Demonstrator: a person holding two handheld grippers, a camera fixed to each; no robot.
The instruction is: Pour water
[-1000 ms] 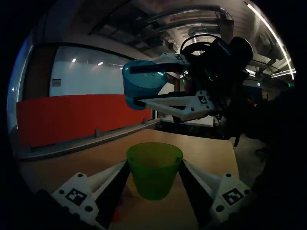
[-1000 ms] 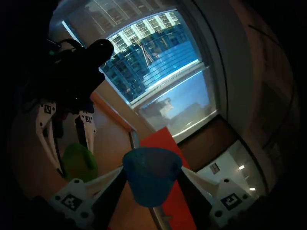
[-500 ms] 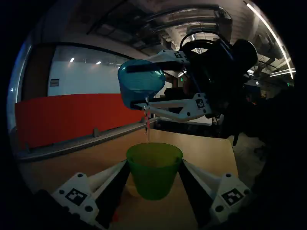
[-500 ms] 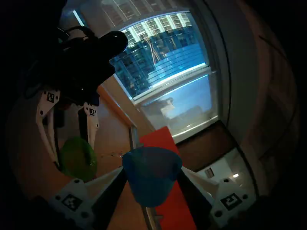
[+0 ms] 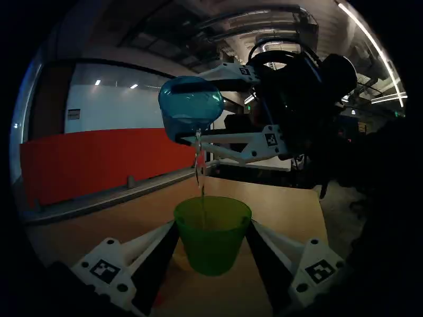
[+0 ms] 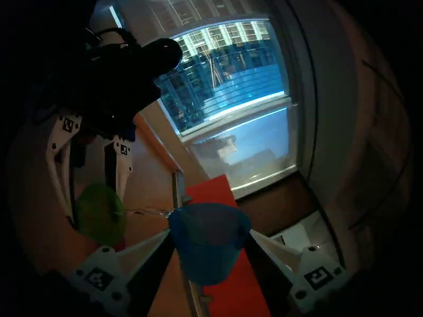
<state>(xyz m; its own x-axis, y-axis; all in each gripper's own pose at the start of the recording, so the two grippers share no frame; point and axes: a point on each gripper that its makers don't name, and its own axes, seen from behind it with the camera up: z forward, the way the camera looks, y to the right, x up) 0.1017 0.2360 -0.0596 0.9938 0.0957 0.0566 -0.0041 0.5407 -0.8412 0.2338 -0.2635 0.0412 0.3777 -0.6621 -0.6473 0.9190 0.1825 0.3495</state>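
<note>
The left tongs (image 5: 213, 245) are clamped on a green cup (image 5: 212, 253), which stands upright at the wooden counter (image 5: 280, 203); I cannot tell whether it touches the top. Above it, the right tongs (image 5: 182, 115) pinch a blue cup (image 5: 189, 105) from both sides and hold it tipped over. A thin stream of water (image 5: 200, 171) runs from its rim into the green cup.

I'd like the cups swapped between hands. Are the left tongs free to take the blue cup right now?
Probably not: the left tongs are shut on the green cup, which is catching water from the blue cup, itself gripped by the right tongs.
</note>
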